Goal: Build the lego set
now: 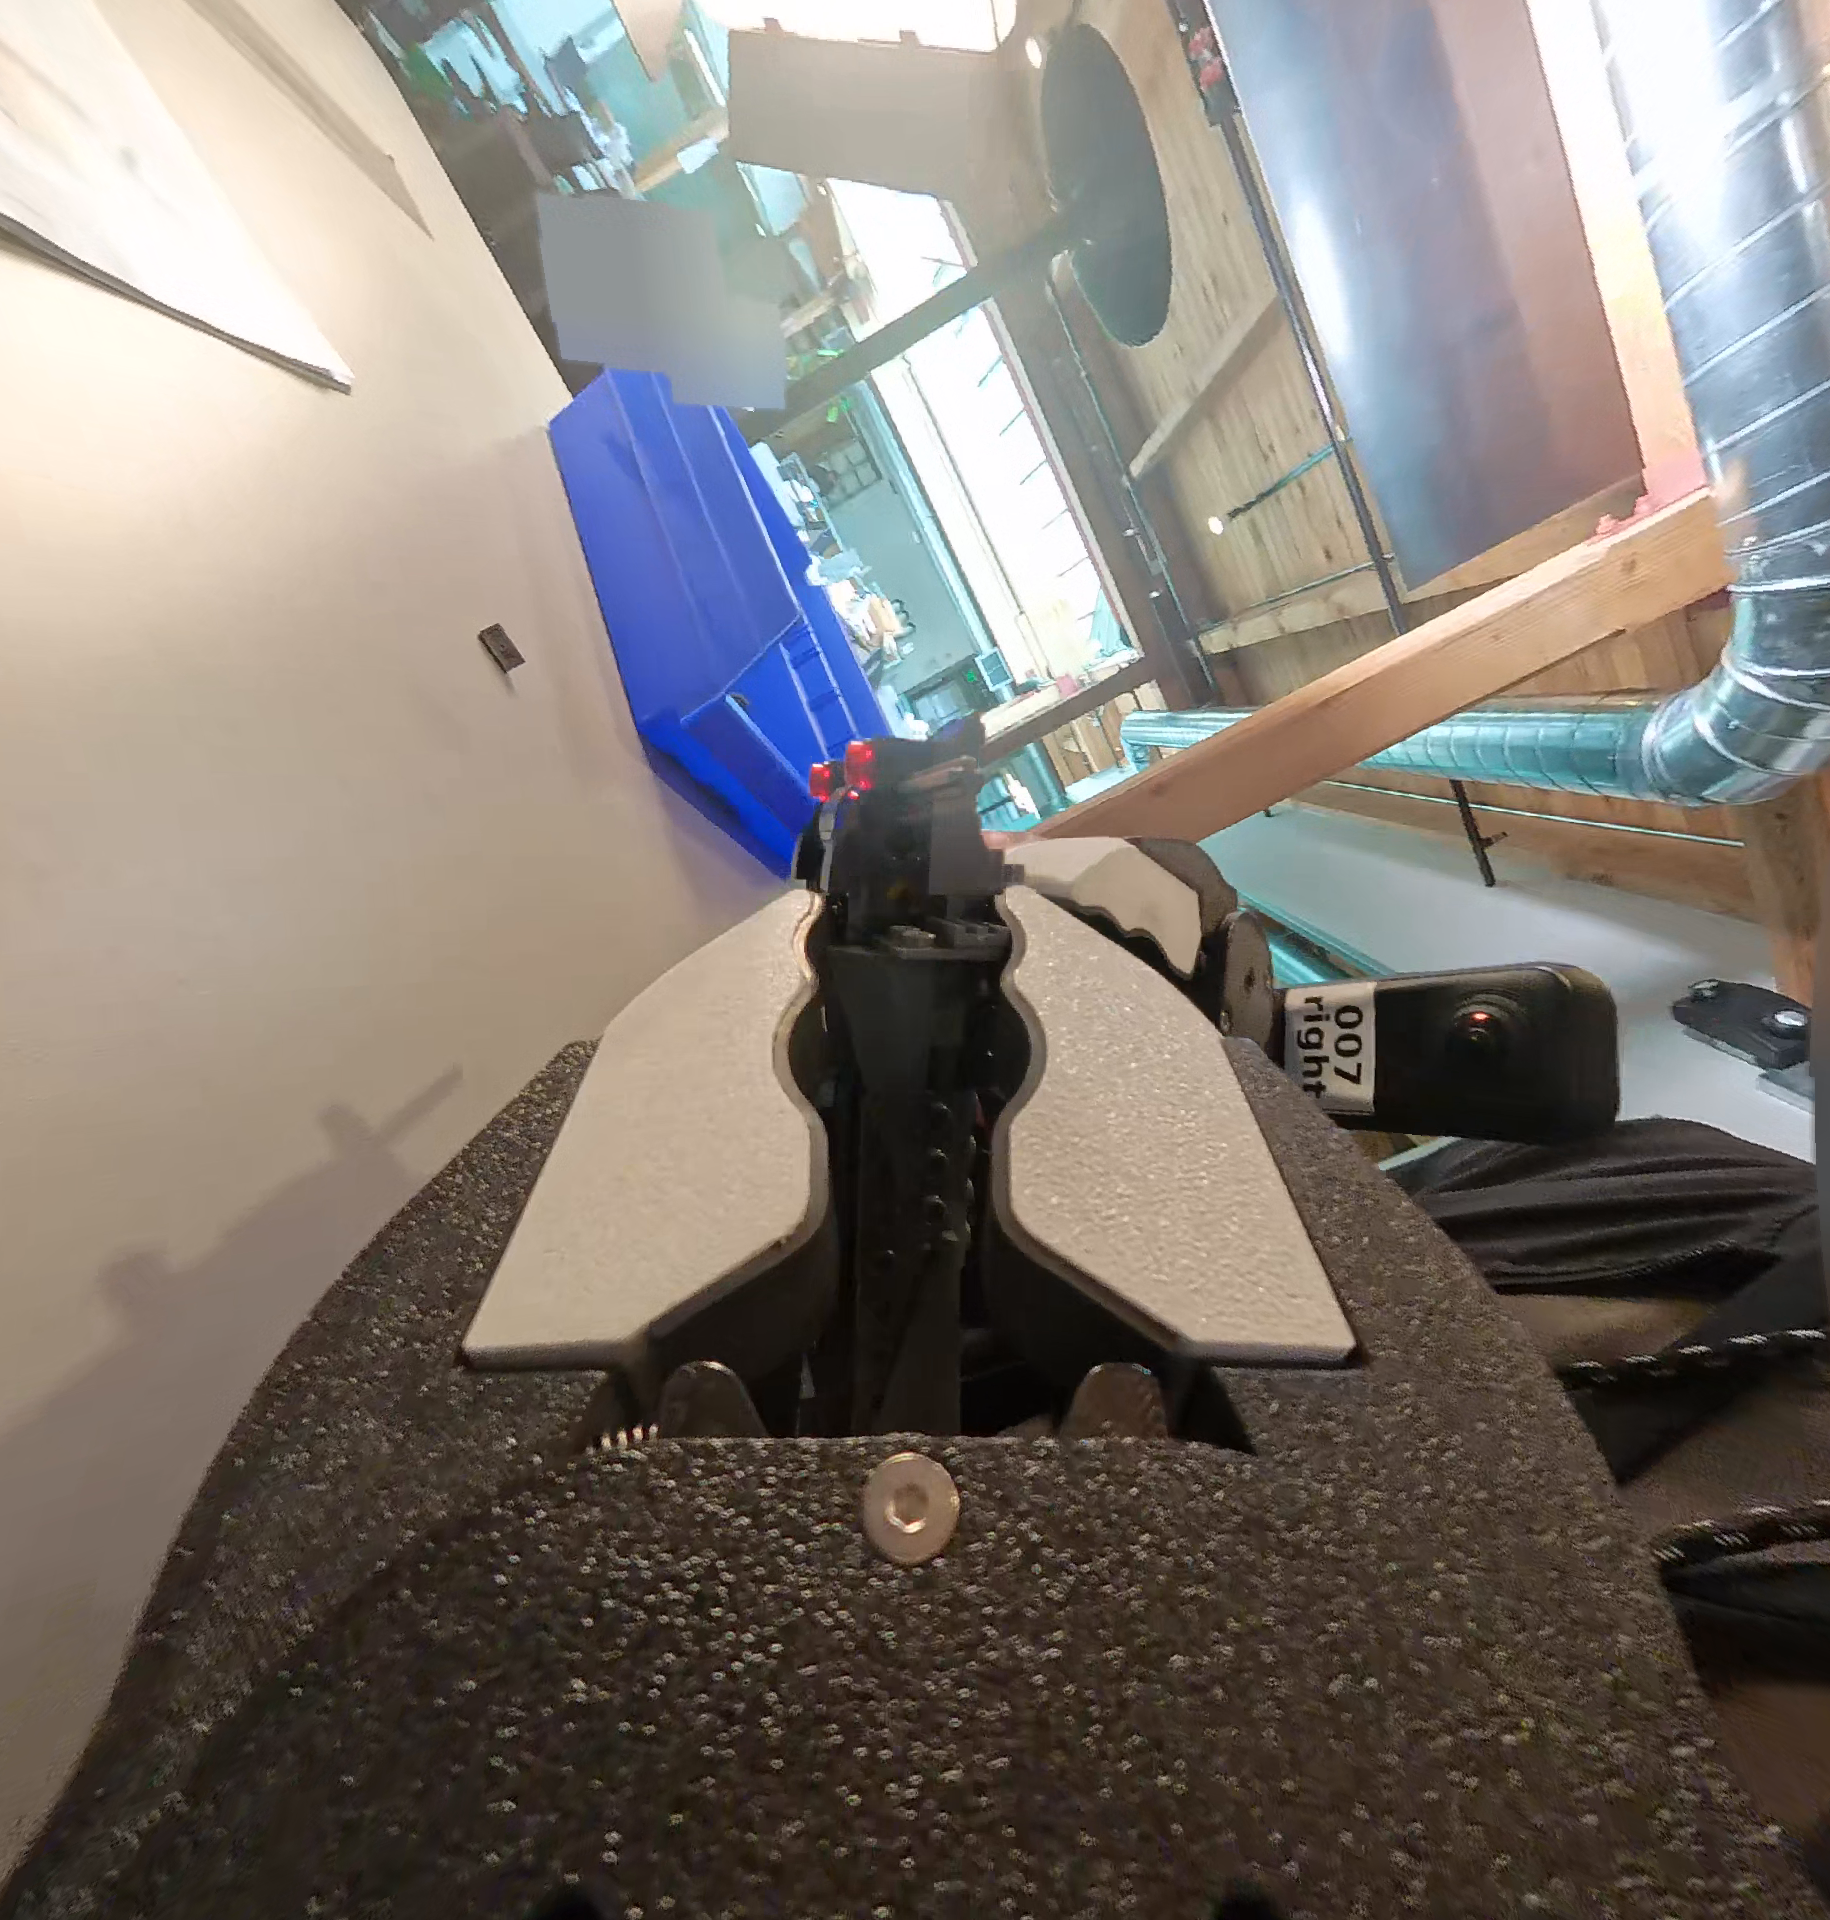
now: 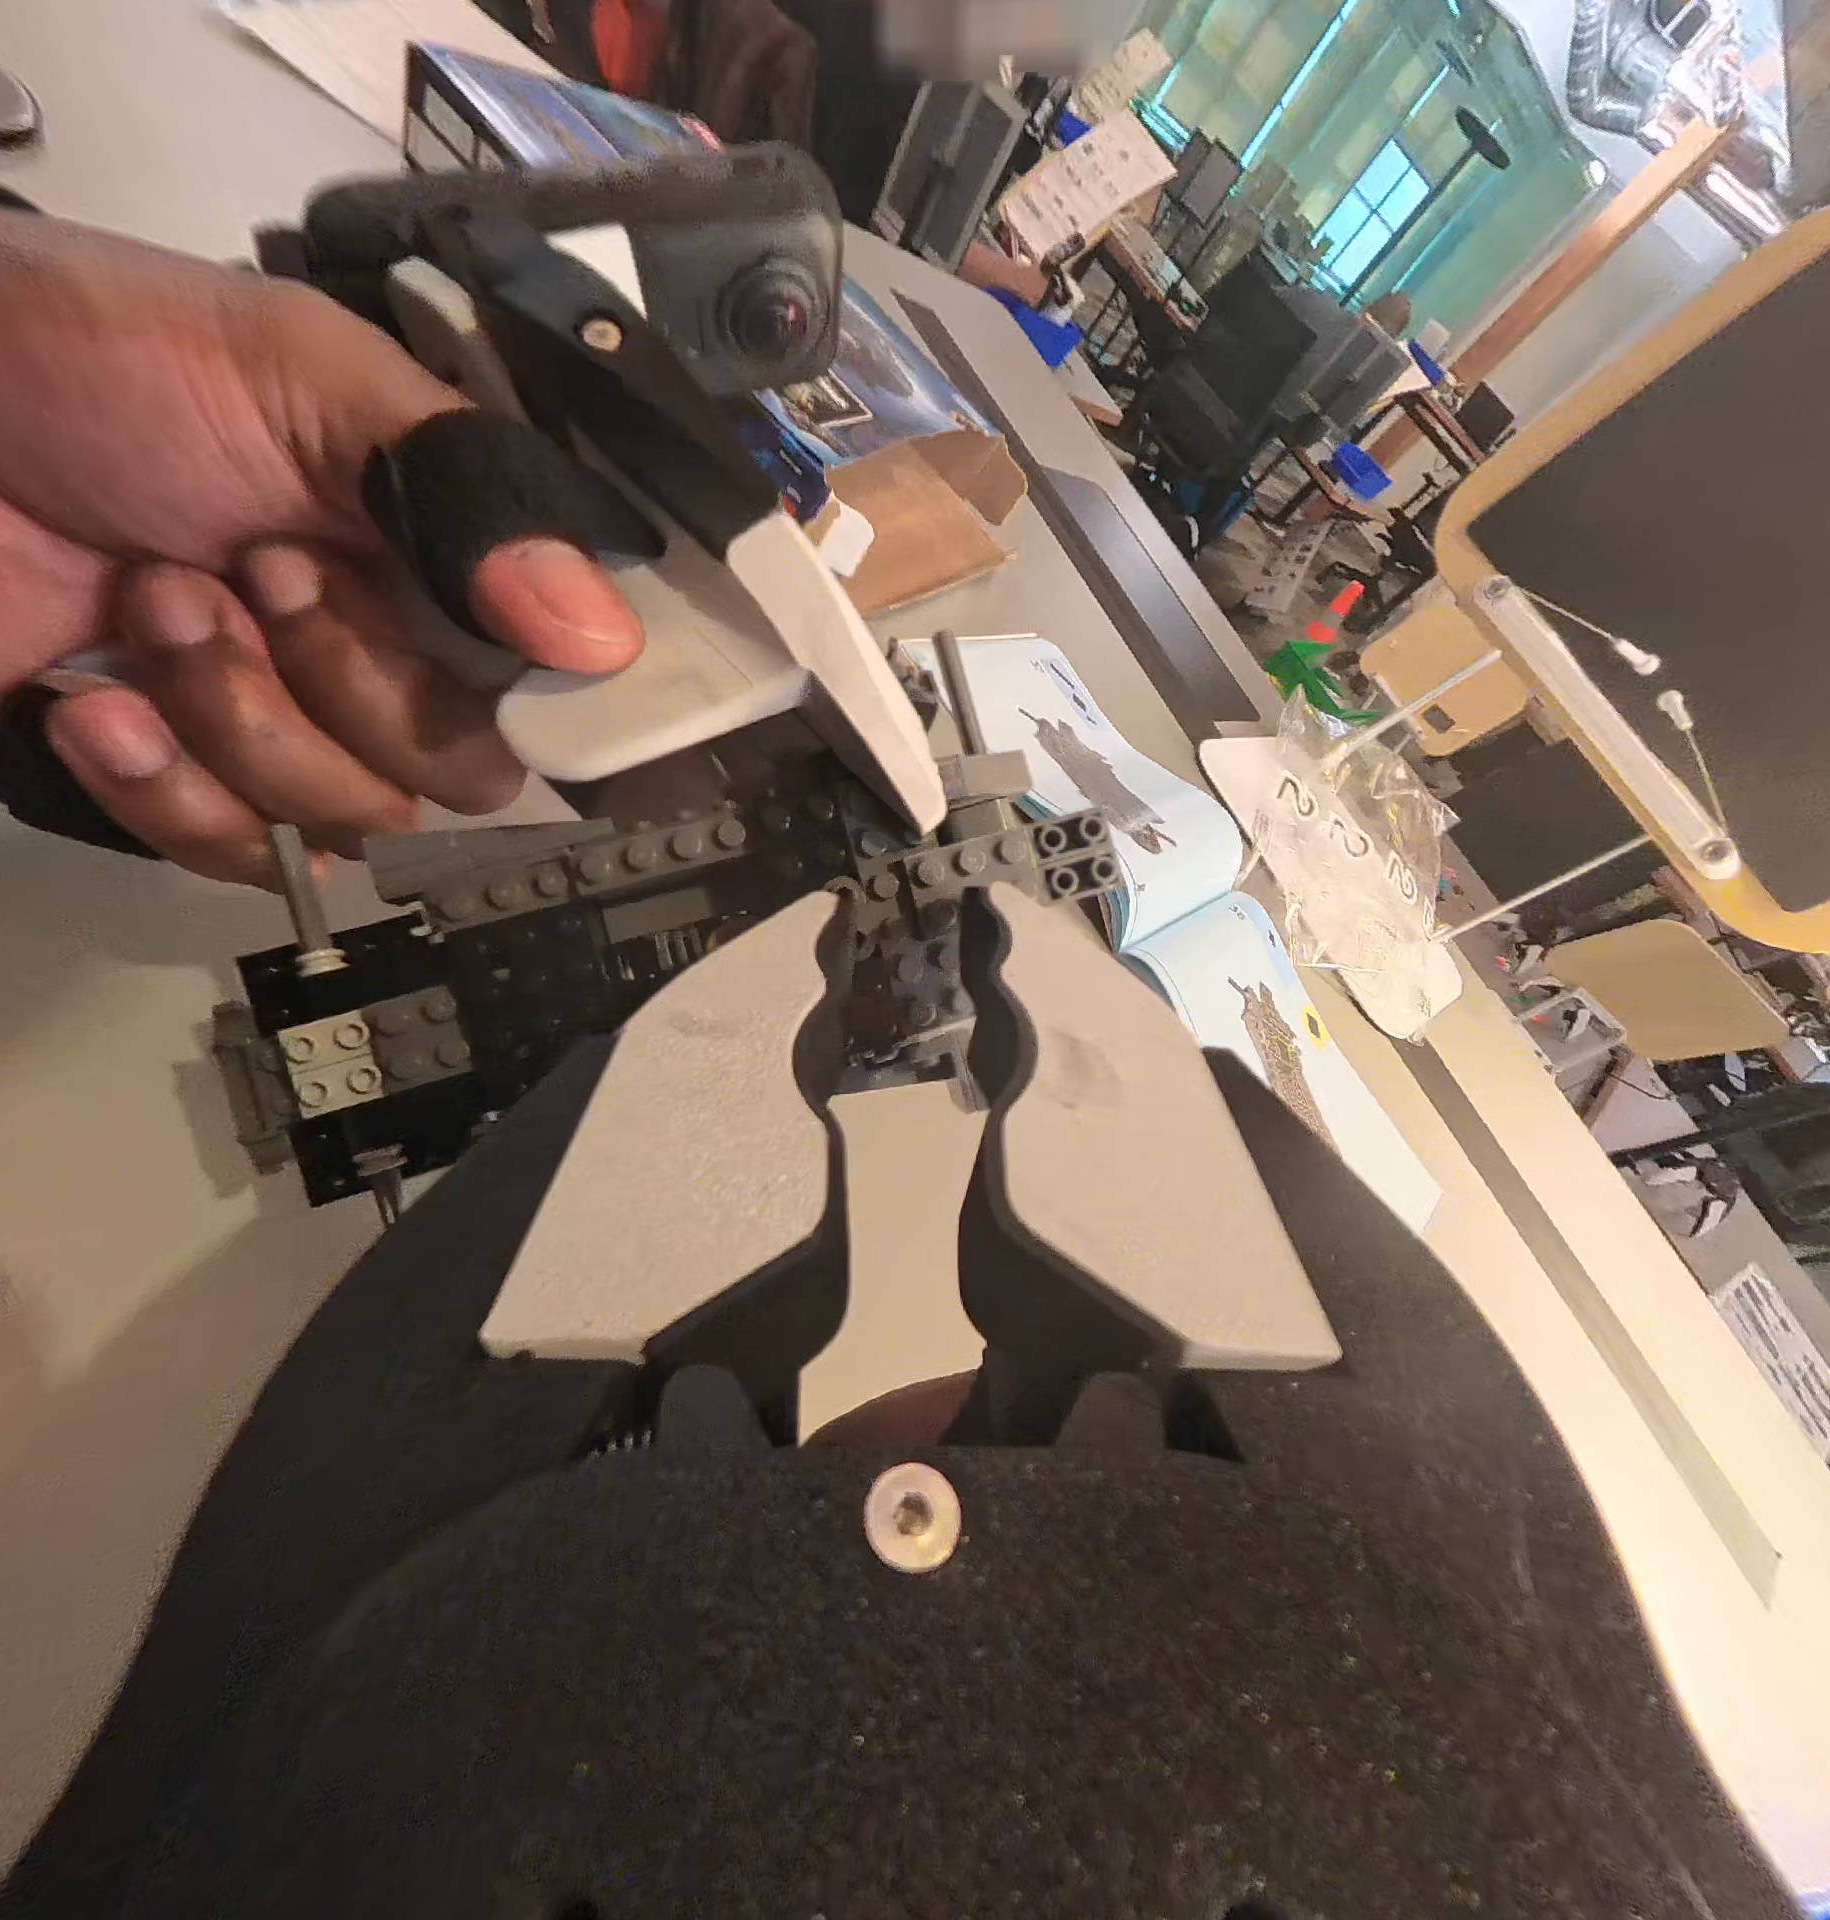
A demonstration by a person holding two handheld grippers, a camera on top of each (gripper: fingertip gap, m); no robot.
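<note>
A long dark grey and black brick model (image 2: pixel 599 914) is held up above the pale tabletop (image 2: pixel 111 1195), clear of it, running across the right wrist view. Studded grey plates line its top, and a grey axle pin (image 2: pixel 303 894) stands up near its left end. The left gripper (image 1: pixel 909 914) clamps it around its middle. The right gripper (image 2: pixel 906 935) closes on a studded section near its right end. Two small red pieces (image 1: pixel 846 774) sit at one tip.
</note>
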